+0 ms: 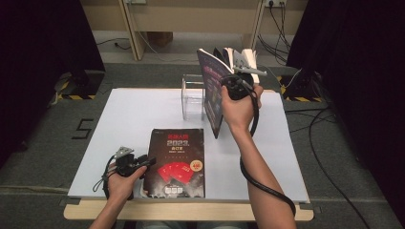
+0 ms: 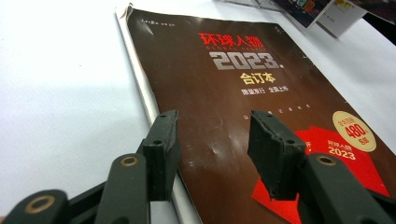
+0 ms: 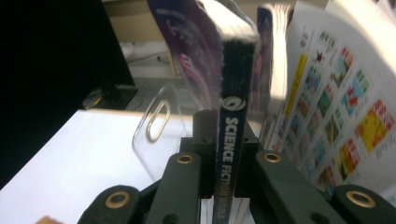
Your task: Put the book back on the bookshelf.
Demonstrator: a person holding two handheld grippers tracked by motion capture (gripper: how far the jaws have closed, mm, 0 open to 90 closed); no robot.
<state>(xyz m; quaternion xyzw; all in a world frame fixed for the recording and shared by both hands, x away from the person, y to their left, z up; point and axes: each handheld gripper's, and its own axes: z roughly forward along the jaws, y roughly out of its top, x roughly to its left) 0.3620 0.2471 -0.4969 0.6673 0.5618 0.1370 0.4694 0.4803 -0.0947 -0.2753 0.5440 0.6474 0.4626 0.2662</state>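
Observation:
A dark brown magazine (image 1: 175, 162) with "2023" on its cover lies flat near the table's front edge. My left gripper (image 1: 149, 163) hovers low at its left edge, open, one jaw over the white table and the other over the cover (image 2: 224, 84), touching nothing (image 2: 217, 149). My right gripper (image 1: 229, 82) is raised above the back of the table, shut on the spine of a purple Science Fiction World magazine (image 1: 212, 90). That magazine (image 3: 238, 70) stands upright with its pages fanned apart on both sides of the jaws (image 3: 227, 137).
A clear acrylic stand (image 1: 193, 98) sits at the back middle of the white table (image 1: 133, 114), just left of the raised magazine; its cut-out wall (image 3: 156, 126) appears behind the right jaws. Black curtains flank both sides. Cables trail on the floor at right.

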